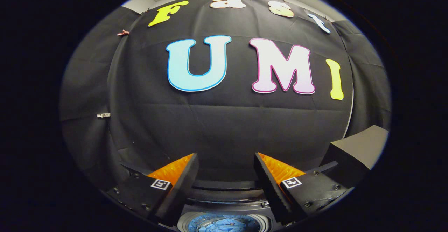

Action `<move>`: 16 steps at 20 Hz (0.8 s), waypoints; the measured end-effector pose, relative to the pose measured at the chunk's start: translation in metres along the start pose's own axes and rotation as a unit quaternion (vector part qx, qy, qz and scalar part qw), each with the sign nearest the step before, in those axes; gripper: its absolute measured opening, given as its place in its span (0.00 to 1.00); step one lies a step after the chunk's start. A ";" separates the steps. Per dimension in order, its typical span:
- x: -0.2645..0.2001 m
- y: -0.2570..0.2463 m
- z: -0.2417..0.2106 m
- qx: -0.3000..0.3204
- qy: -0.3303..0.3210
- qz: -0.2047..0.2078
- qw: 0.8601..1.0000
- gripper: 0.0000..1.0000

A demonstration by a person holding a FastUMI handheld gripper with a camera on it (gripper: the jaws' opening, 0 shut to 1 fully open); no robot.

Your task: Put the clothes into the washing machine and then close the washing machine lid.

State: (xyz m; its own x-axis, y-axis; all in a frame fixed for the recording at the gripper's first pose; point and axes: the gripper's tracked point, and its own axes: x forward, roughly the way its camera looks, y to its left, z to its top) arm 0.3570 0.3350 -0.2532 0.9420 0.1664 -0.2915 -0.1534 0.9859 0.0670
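Facing the black cloth wall (224,127) of the booth, the hand-held gripper (225,163) is held with its two fingers spread wide apart, and nothing is between them. Each finger carries a small square marker on its upper side, near the base.

Below the fingers, low between them, the round opening of the washing machine (224,204) can be seen from above. Inside the drum lie the clothes (224,224), a bundle of light blue fabric, already resting in the machine. The dark rear edge of the washing machine runs across just beyond the opening, between the two fingers. The fingers are above the machine and do not touch the clothes.

To the right of the right finger stands a dark box (357,155) with a flat top, near the cloth wall. On the left part of the wall a small clip (103,115) is fixed to the cloth, and another small clip (123,33) sits higher up near the top edge of the cloth.
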 end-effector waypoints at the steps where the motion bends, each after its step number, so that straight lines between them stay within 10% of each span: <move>1: -0.001 0.000 -0.001 0.000 0.005 -0.001 1.000 0.99; 16: -0.016 -0.004 -0.008 0.005 0.076 -0.010 0.997 0.99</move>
State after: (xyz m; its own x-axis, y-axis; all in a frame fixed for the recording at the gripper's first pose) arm 0.3403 0.3286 -0.2569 0.8889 0.1478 -0.4336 -0.1309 0.9890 0.0687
